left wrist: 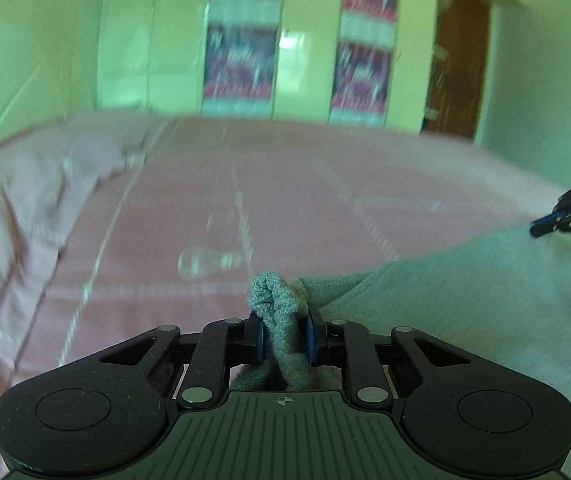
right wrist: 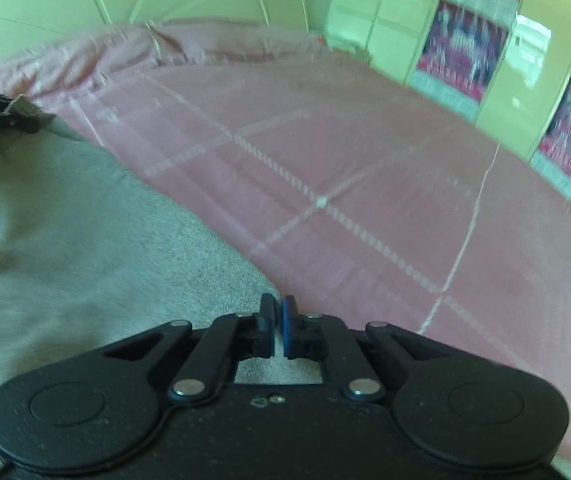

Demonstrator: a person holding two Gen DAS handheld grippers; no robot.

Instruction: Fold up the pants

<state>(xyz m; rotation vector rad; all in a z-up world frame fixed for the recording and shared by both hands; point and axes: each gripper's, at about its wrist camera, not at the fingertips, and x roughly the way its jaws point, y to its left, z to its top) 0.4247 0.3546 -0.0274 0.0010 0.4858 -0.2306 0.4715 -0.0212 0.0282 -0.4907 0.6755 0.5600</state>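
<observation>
Two pairs of black tongs are at work over a bed covered by a pink bedspread point(right wrist: 365, 184) with pale stitched lines. The left tongs point(left wrist: 284, 334) are clamped on a bunched corner of the grey knitted pants point(left wrist: 465, 312): the cloth is squeezed between the blue pads point(left wrist: 312, 336) and a rumpled tuft of it pokes out just ahead of the tips. From that pinch the grey fabric spreads away to the right of the left tongs, lying across the bedspread and reaching toward the right tongs point(left wrist: 565, 216), which show at the right edge of the left wrist view, touching the far edge of the cloth.

In the right wrist view the right tongs point(right wrist: 278, 330) are nearly closed, with only a thin gap between the pads; grey cloth lies under and behind them, but I cannot tell whether any of it is caught between the tips. The pants point(right wrist: 85, 240) fill the area to the left of these tongs, and their edge runs diagonally up to the left tongs point(right wrist: 1, 114), seen at the far left with fabric gathered at them.

Ahead of both pairs, past the bare bedspread, a rumpled pink pillow point(left wrist: 85, 152) sits far left, and pale green wardrobe doors point(left wrist: 313, 40) with red patterned panels stand beyond the bed. The background is blurred.
</observation>
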